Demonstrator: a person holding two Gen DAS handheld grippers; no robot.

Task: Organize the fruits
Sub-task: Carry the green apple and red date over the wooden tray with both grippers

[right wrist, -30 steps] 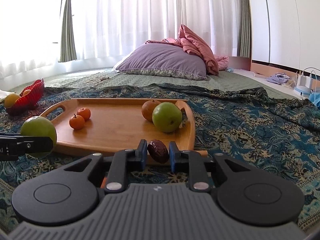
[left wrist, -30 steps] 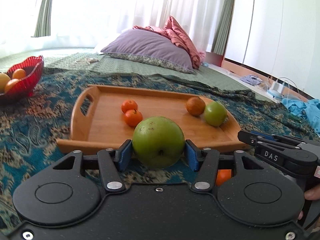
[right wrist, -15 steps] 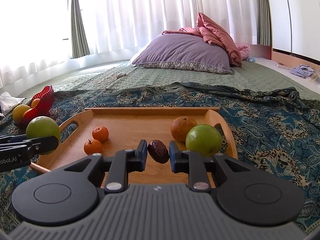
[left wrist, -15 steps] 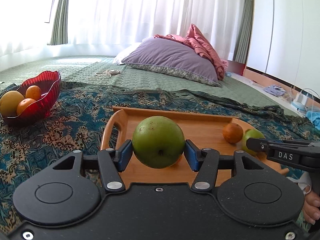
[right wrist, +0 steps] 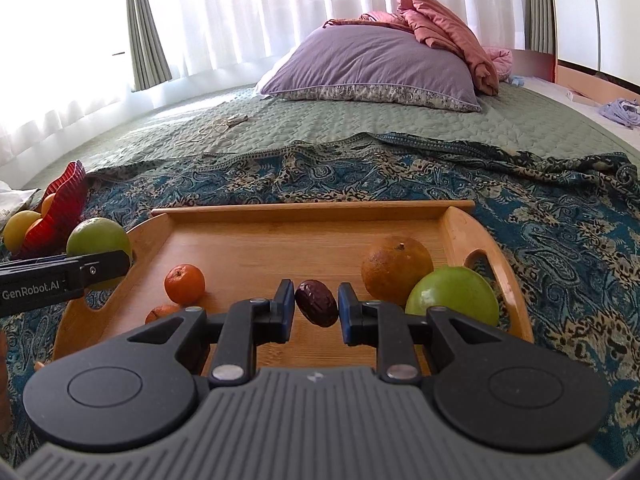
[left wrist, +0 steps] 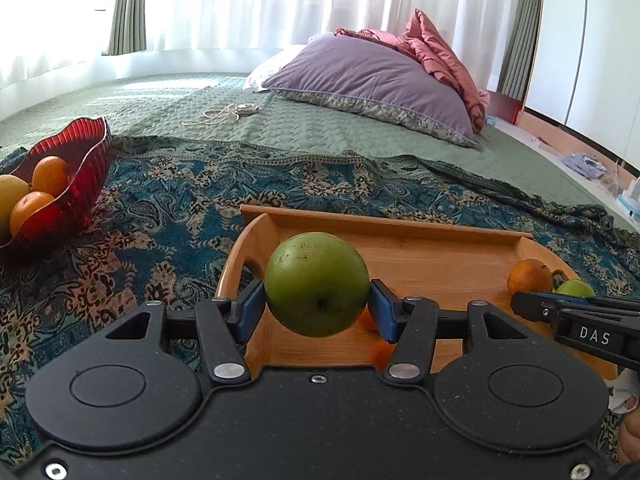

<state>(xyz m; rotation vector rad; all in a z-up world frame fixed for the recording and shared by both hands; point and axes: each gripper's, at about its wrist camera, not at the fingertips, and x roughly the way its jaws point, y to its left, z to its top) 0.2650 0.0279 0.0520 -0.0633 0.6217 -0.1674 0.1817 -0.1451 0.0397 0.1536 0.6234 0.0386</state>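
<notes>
**Both grippers carry fruit above the wooden tray**

The left gripper [left wrist: 317, 307] is clamped on a large round green apple [left wrist: 317, 285], its blue pads pressing the fruit's two sides. The apple hangs above the left end of the rectangular bamboo serving tray [left wrist: 400, 227], near the curved handle cut-out. In the right wrist view this same apple shows at the tray's left edge, with the left gripper's black finger crossing in front of it.

The right gripper [right wrist: 316, 307] is closed on a small wrinkled dark-brown date [right wrist: 317, 302], pinched between its blue pads above the near middle of the tray.

On the tray lie a small bright-orange mandarin [right wrist: 185, 283], a second small mandarin [right wrist: 162, 313] partly hidden behind the gripper body, a larger dull-orange citrus fruit [right wrist: 397, 269] and a second green apple [right wrist: 452, 295] touching that citrus at the tray's right end.

The tray rests on a teal paisley-patterned cloth [left wrist: 168, 208] spread over a green quilted bedcover [right wrist: 360, 120]. To the left, well apart from the tray, a red ribbed glass bowl [left wrist: 86, 164] holds two oranges and a yellow fruit. A purple pillow [left wrist: 372, 80] lies at the far end.
</notes>
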